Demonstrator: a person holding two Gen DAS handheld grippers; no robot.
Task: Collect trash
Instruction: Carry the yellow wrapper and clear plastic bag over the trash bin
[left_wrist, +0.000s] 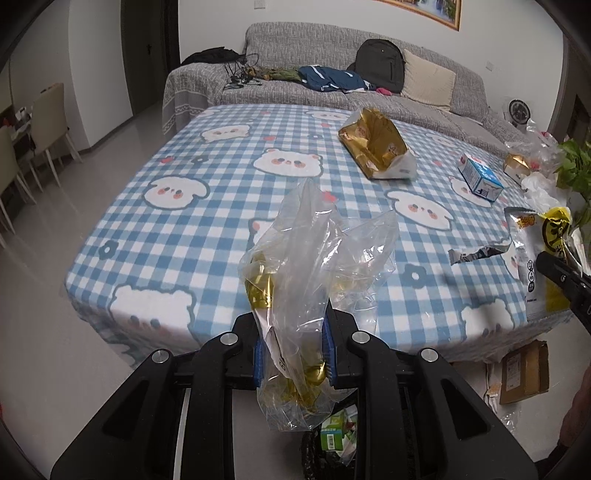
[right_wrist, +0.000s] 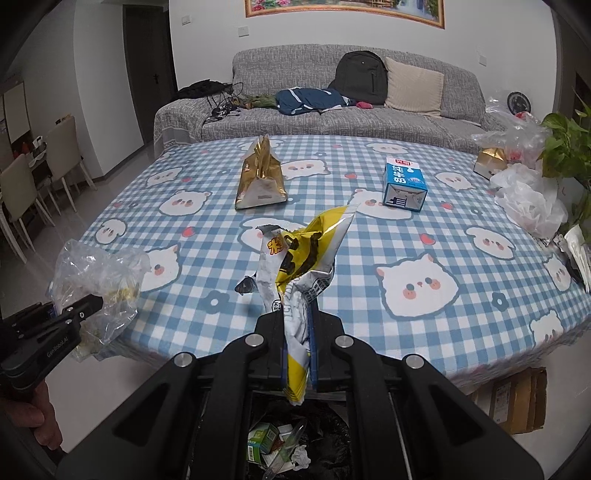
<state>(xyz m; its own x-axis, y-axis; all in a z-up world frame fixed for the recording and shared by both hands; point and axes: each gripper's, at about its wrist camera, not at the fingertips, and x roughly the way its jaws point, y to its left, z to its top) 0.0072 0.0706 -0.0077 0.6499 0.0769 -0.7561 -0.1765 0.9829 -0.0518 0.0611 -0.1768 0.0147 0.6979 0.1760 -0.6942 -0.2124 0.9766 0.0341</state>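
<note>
Left hand-held gripper (left_wrist: 293, 354) clamping clear bag (left_wrist: 314, 258), right hand-held gripper (right_wrist: 297, 354) pinching yellow wrapper (right_wrist: 303, 266)

Right gripper (right_wrist: 297, 354): snack bag (right_wrist: 299, 266) between jaws. Bin (right_wrist: 295, 446) below. Milk carton (right_wrist: 404, 184) ahead right on table (right_wrist: 461, 332); foil bag (right_wrist: 260, 181) ahead left; sofa (right_wrist: 332, 110) behind table.

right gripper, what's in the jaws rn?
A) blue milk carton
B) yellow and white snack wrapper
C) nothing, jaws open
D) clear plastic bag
B: in the right wrist view the right gripper is shut on the yellow and white snack wrapper, while the blue milk carton sits on the table and the clear plastic bag is in the left gripper.
</note>
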